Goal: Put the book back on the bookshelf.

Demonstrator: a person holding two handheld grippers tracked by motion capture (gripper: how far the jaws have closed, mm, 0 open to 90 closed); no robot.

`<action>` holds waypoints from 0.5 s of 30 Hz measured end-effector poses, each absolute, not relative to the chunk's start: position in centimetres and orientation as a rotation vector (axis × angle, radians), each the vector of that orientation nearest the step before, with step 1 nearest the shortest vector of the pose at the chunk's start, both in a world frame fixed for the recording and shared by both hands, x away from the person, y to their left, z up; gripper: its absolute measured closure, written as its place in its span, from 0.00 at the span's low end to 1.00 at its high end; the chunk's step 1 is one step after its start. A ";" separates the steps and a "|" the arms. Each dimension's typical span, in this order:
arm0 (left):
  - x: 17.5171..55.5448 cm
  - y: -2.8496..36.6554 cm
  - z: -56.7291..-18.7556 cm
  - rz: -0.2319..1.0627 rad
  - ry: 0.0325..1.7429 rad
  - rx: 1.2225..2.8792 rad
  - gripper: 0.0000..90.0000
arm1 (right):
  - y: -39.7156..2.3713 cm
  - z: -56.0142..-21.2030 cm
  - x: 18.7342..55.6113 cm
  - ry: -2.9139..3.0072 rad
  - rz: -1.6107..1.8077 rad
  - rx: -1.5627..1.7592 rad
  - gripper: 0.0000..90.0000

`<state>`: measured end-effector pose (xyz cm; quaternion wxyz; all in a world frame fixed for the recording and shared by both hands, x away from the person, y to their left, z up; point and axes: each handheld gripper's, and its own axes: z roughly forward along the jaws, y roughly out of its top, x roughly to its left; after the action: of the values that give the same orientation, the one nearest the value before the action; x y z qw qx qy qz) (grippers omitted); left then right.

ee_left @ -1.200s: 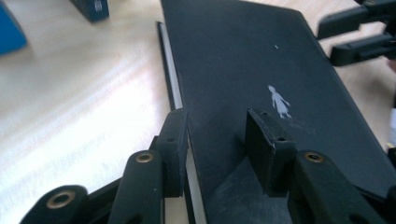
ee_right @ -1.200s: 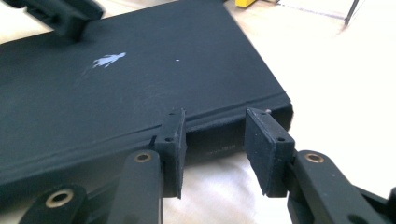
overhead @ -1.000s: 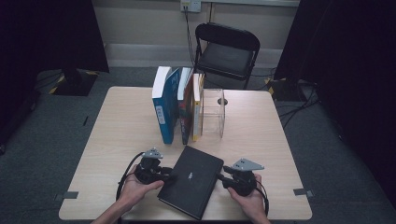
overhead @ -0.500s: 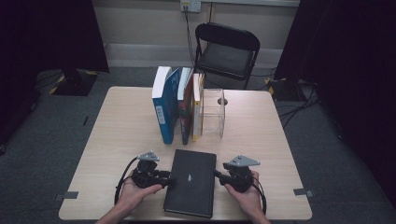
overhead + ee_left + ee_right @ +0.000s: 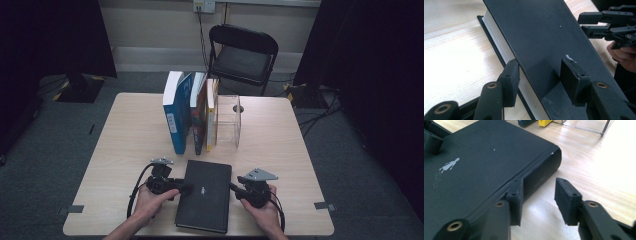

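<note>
A book (image 5: 204, 195) lies flat at the tabletop's (image 5: 125, 135) near edge, between the left tongs (image 5: 181, 187) and right tongs (image 5: 235, 189). Behind it stand upright books (image 5: 192, 112), a stand (image 5: 229, 121) just right of them. A chair (image 5: 242, 55) sits beyond the tabletop.

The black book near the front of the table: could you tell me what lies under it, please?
The black book lies flat on the wooden table, with bare tabletop beside it. Whatever sits directly beneath is covered by the book itself.

Your big black book (image 5: 205, 194) lies flat and shut on the surface (image 5: 125, 145), near your edge, in front of the standing books (image 5: 192, 116).
</note>
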<state>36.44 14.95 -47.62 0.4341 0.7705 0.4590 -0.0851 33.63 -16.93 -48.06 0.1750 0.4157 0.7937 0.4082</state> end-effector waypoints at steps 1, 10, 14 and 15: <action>36.5 15.0 -47.6 -0.215 1.142 1.923 0.58 | -16.9 -48.1 33.8 2.248 1.159 1.180 0.68; 35.2 16.7 -47.7 -0.272 1.153 1.899 0.64 | -15.7 -48.2 34.9 2.238 1.146 1.154 0.73; 35.3 16.6 -47.9 -0.228 1.169 1.879 0.59 | -15.0 -48.3 35.3 2.222 1.143 1.160 0.71; 35.3 16.2 -47.8 -0.206 1.177 1.884 0.57 | -15.1 -48.3 35.3 2.220 1.145 1.168 0.69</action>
<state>35.34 16.24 -47.77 0.4399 0.7583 0.4738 -0.0829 35.32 -15.10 -48.29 0.1909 0.4160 0.7902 0.4076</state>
